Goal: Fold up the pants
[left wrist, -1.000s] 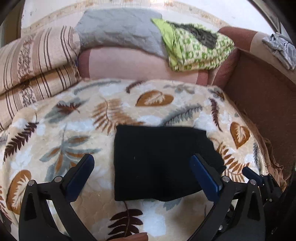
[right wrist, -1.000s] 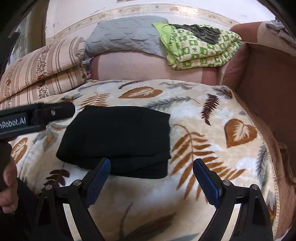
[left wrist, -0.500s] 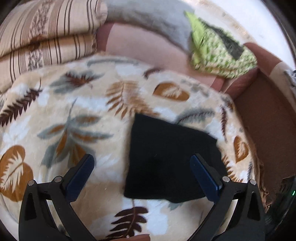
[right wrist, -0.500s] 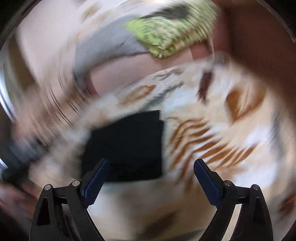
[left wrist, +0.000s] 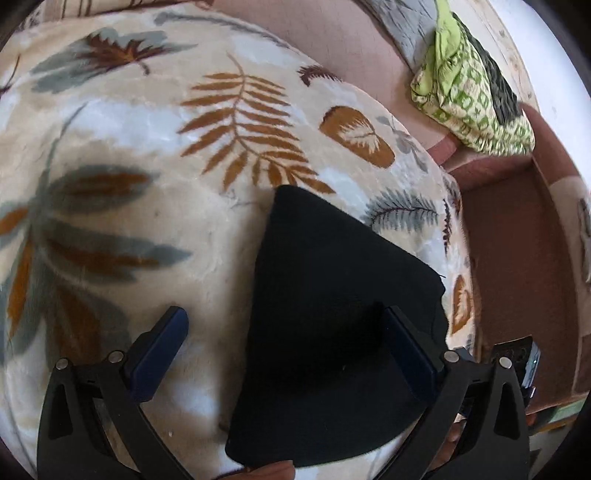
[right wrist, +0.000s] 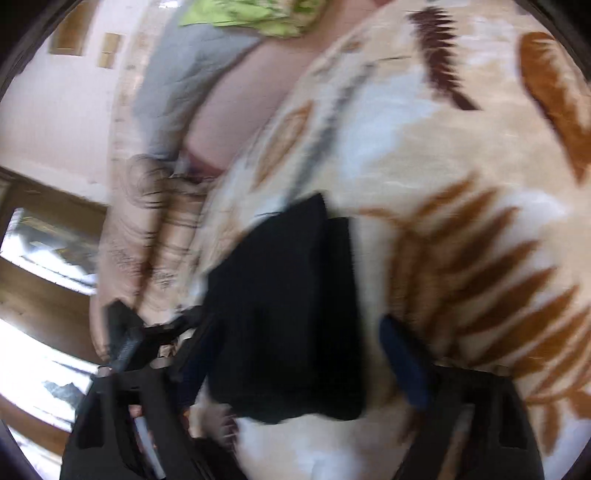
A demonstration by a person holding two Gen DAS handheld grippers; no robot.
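Pants (left wrist: pixel 332 306): black, folded into a compact block, lying flat on the blanket toward its right edge, near the sofa arm; in the blurred right wrist view the stacked folded layers show along one side (right wrist: pixel 291 314).
Surface: plush cream blanket (left wrist: pixel 122 221) with brown fern, orange leaf and grey-blue leaf prints, spread over a sofa seat; it carries only the pants.
Sofa: pinkish-brown backrest (left wrist: pixel 314 40) along the far edge of the blanket; brown padded arm (left wrist: pixel 517 266) at the right edge.
On backrest: grey quilted cloth (left wrist: pixel 410 26) and a green-and-white patterned bundle (left wrist: pixel 476 99) with a dark item on top.
Cushion: striped beige cushion (right wrist: pixel 147 236) at the left end of the sofa, seen in the right wrist view.
Room: pale wall (right wrist: pixel 55 103); dark wooden frame with bright panes (right wrist: pixel 44 266) at the left, too blurred to identify.
Left gripper (left wrist: pixel 284 343): jaws wide apart, nothing clamped; blue right pad over the pants, left pad over bare blanket.
Right gripper (right wrist: pixel 299 365): jaws closing, pants between them; pads not seen pressing the cloth, view motion-blurred.
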